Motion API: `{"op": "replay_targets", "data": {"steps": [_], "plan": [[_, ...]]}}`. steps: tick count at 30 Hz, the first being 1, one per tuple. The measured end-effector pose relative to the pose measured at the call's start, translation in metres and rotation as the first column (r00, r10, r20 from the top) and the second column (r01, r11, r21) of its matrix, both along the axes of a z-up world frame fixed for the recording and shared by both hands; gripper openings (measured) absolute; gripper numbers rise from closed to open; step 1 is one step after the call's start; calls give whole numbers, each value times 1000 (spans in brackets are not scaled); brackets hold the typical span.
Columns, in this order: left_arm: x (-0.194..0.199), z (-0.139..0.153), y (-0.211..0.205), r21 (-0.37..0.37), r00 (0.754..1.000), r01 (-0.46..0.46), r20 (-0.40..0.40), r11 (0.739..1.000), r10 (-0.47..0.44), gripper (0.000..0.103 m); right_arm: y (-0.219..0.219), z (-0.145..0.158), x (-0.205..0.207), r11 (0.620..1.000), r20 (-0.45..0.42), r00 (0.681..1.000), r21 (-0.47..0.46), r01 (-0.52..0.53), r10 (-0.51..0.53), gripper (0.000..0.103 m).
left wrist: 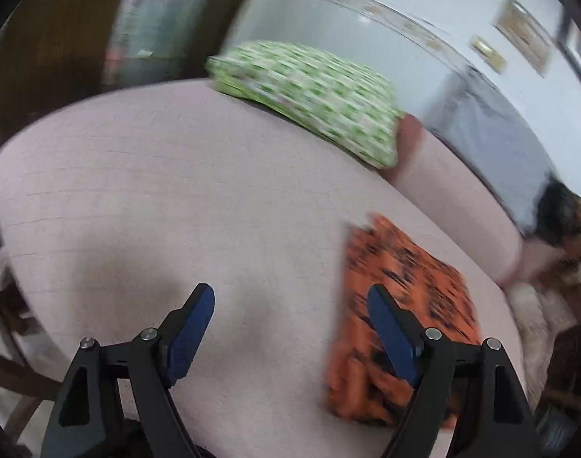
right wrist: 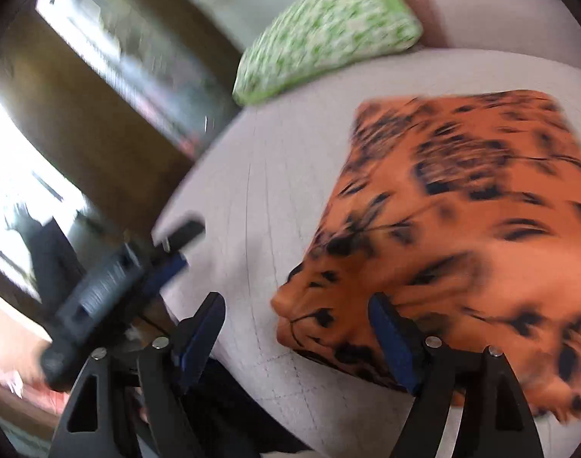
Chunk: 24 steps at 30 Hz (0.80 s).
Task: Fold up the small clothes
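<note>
An orange cloth with black markings [right wrist: 462, 229] lies folded flat on the pale pink cushion [right wrist: 252, 198]. It also shows in the left wrist view [left wrist: 401, 324], at the right. My left gripper [left wrist: 290, 297] is open and empty above the cushion [left wrist: 176, 191], its right finger over the cloth's left edge. My right gripper [right wrist: 298, 305] is open and empty over the cloth's near left corner. The left gripper's body [right wrist: 111, 290] shows blurred at the left in the right wrist view.
A green and white patterned pillow [left wrist: 313, 95] rests at the back of the cushion, also in the right wrist view [right wrist: 328, 34]. A pink backrest [left wrist: 454, 191] runs along the right. Dark wooden furniture [right wrist: 111, 145] stands beyond the cushion's left edge.
</note>
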State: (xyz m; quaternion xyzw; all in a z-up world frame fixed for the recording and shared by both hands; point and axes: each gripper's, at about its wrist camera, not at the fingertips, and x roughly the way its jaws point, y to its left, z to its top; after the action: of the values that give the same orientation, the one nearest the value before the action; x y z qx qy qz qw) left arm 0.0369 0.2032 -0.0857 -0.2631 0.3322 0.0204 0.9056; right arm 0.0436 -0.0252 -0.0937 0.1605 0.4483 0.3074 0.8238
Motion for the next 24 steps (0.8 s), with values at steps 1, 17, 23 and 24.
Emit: {"op": "replay_targets", "data": {"steps": [1, 17, 23, 24], "plan": [[0, 2, -9, -1, 999, 42, 1, 999, -42, 83, -22, 8, -7, 998, 27, 998, 18, 64, -65, 80], [26, -15, -83, -21, 956, 225, -187, 974, -225, 64, -132, 1, -27, 946, -14, 960, 168, 277, -279, 80], [23, -12, -76, -26, 964, 202, -174, 979, -203, 11, -138, -5, -25, 943, -31, 963, 194, 269, -268, 80], [12, 2, -75, -5, 976, 182, -125, 983, -181, 11, -139, -5, -26, 943, -33, 962, 195, 271, -270, 80]]}}
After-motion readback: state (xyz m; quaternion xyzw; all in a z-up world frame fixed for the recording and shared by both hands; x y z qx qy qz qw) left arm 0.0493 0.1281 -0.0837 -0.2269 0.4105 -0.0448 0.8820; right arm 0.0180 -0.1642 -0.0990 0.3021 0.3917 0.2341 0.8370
